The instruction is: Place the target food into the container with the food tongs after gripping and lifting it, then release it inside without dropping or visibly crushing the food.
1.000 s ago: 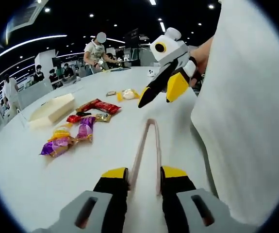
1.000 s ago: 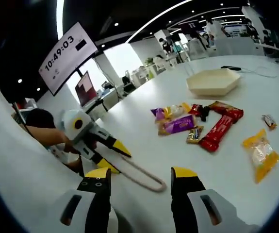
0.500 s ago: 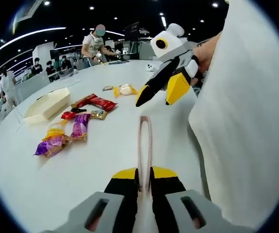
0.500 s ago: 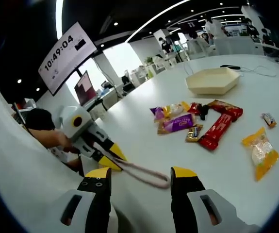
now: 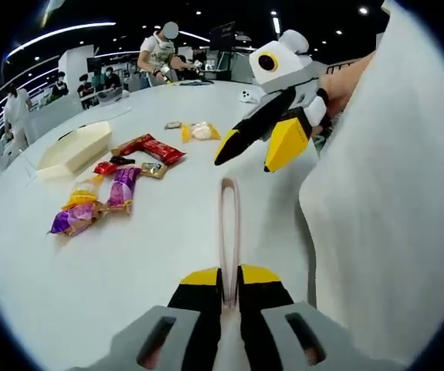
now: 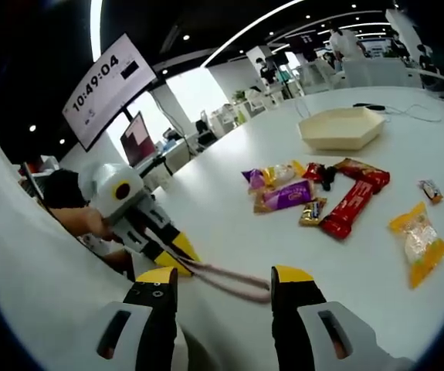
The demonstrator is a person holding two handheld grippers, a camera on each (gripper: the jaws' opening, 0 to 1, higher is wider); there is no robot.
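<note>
The tongs (image 5: 228, 232) lie along the white worktop (image 5: 129, 255) with their handle end pinched between the nearly closed jaws of the left claw (image 5: 229, 280), their tips pointing towards the snacks. Beyond the tongs' tips sit purple sweets (image 5: 90, 209), red bars (image 5: 148, 148) and a yellow packet (image 5: 200, 131), with the cream tray (image 5: 75, 147) farther off to the left. The right claw (image 5: 256, 151) hangs above the tongs' far end, jaws wide apart and holding nothing, with no item between tongs and snacks.

Opposed low views (near) — shared table (image 5: 129, 255).
</note>
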